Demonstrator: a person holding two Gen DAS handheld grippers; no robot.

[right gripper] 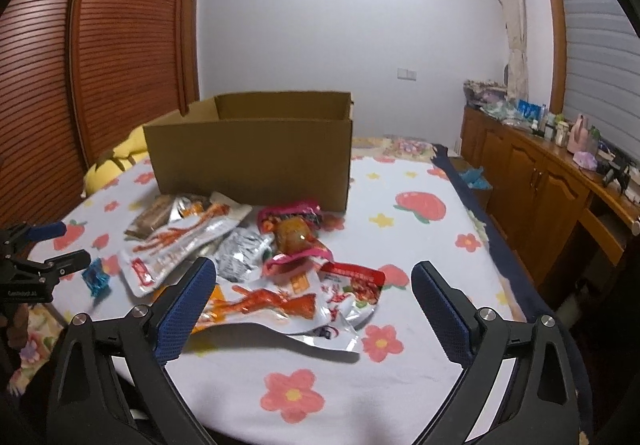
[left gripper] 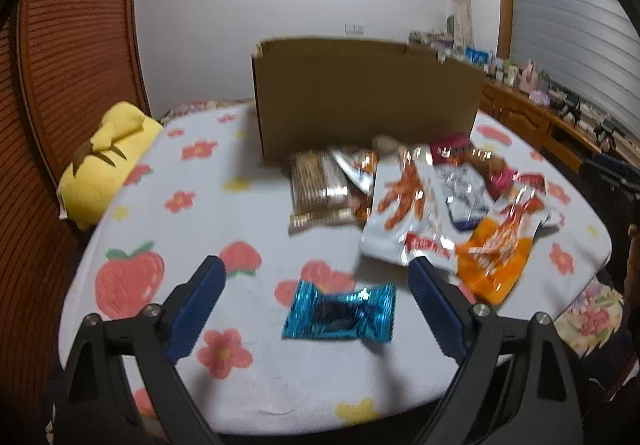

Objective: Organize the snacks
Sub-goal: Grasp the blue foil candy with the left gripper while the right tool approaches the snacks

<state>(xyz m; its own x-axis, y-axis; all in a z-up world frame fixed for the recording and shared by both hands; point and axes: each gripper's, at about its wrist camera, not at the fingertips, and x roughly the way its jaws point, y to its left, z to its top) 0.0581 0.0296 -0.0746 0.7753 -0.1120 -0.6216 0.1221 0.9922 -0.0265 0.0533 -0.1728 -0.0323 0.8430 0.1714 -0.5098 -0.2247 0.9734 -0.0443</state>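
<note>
**Fingers spread over blue candy, nothing gripped**

Left gripper [left gripper: 316, 283] fingers [left gripper: 198, 301] spread wide, holding nothing. Blue foil candy [left gripper: 340, 311] lies flat on the flowered cloth [left gripper: 248, 213] between them, slightly nearer the right finger, touching neither. Judged light, crinkly, slick foil; soft crimped ends, firmer lump mid-wrapper. Best hold: across the middle bulge, not the ends, which would likely slip or crumple.

Right gripper [right gripper: 314, 291] fingers also parted, empty. Between and just beyond its tips: snack pile [right gripper: 256, 265] of flat, glossy pouches, overlapping. Probably light, floppy and slippery; pinch an edge seam. Cardboard box [right gripper: 252, 161] stands open-topped beyond the pile, well ahead of both fingertips; likely the destination.
</note>
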